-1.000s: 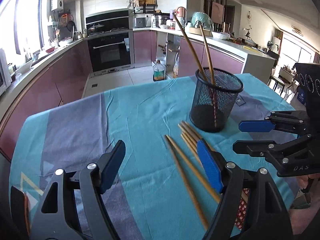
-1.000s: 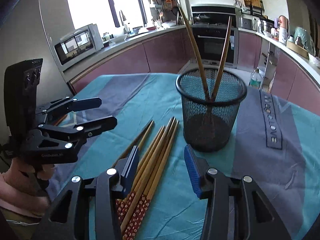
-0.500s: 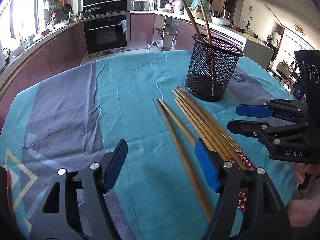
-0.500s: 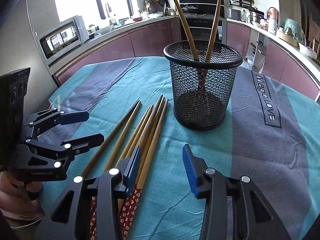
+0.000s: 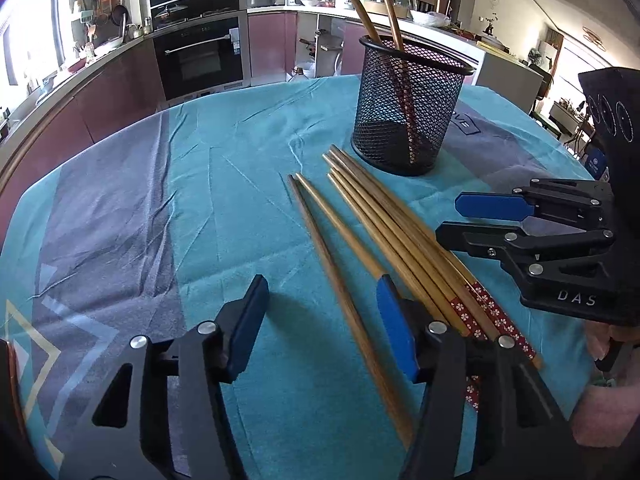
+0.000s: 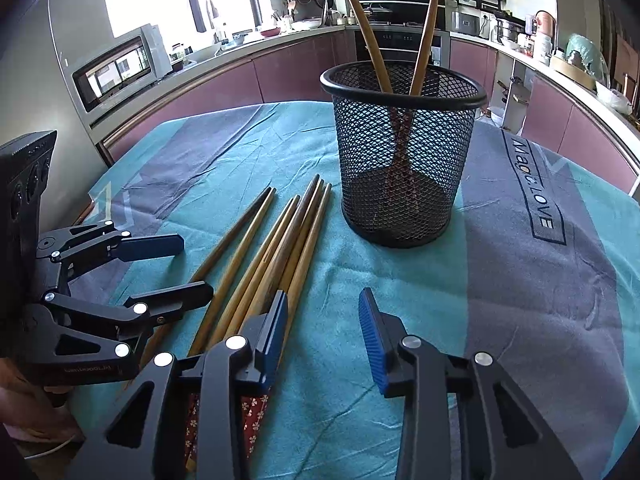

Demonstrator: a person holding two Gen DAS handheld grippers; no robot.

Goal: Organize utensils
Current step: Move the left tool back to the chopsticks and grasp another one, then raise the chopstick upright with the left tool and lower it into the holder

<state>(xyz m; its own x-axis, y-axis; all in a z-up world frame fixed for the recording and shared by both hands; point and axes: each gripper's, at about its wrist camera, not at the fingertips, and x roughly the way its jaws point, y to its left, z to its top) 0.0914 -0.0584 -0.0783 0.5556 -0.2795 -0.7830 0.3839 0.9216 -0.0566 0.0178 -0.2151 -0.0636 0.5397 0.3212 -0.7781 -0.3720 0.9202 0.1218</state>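
Observation:
A black mesh holder [image 5: 412, 104] [image 6: 402, 152] stands upright on the teal tablecloth with two chopsticks [image 5: 362, 12] [image 6: 366, 36] leaning in it. Several wooden chopsticks [image 5: 384, 224] [image 6: 280, 248] lie in a loose bundle on the cloth in front of it, some with red flowered ends. My left gripper [image 5: 320, 332] is open and empty, low over the near ends of the bundle. My right gripper [image 6: 324, 336] is open and empty, with its left finger over the bundle's right side. Each gripper shows in the other's view: the right one [image 5: 472, 220], the left one [image 6: 176, 268].
The table [image 6: 520, 280] has a teal and grey cloth with lettering. Kitchen counters, an oven [image 5: 200, 56] and a microwave [image 6: 120, 68] stand beyond the table.
Both grippers have moved down and closer to the lying chopsticks and the holder. Both stayed open and empty.

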